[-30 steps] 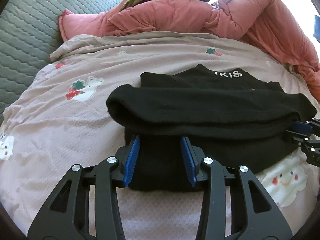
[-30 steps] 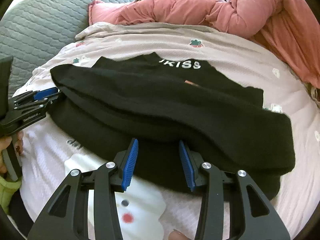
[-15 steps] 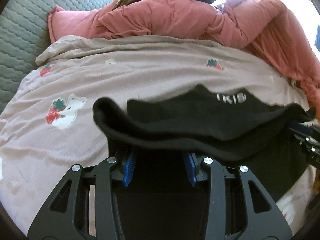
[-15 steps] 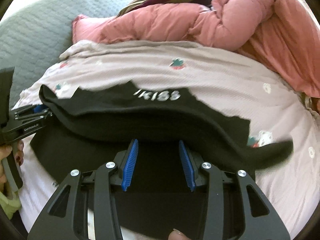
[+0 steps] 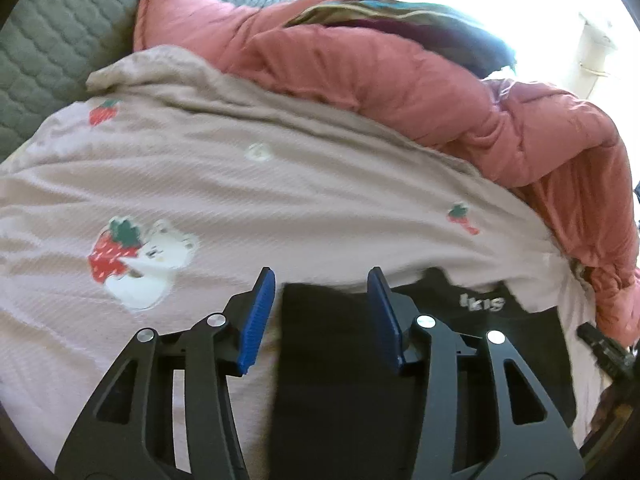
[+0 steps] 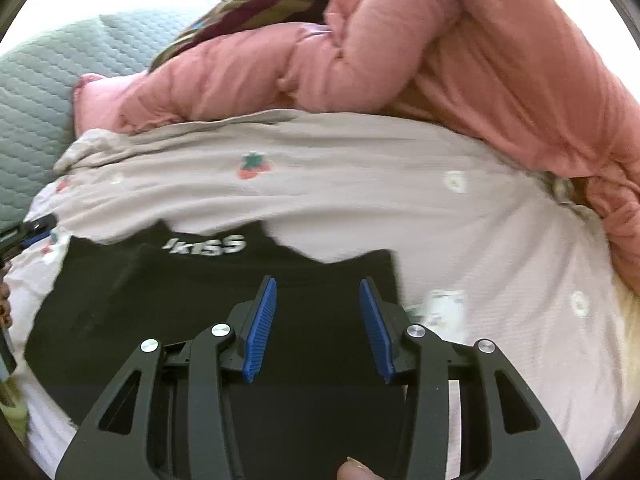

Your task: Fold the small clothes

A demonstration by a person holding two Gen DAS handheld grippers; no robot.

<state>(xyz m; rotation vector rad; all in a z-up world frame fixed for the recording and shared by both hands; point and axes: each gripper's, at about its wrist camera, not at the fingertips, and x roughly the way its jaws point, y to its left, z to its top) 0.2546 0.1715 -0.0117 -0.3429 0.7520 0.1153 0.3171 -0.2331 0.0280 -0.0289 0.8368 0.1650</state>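
Now both my left gripper (image 5: 322, 312) and right gripper (image 6: 318, 322) are opening, pads clear of the black garment (image 6: 160, 300) lying folded beneath.

Matt black knit garment (image 6: 200, 300), textured cloth bedsheet (image 5: 320, 184), puffy pink quilt (image 6: 440, 60)

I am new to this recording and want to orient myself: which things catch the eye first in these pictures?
A black garment with white lettering lies flat on a pale blanket printed with strawberries, directly below both grippers. The left gripper and right gripper are opening, their blue pads clear of the cloth. Behind, a bulky pink quilt is heaped.
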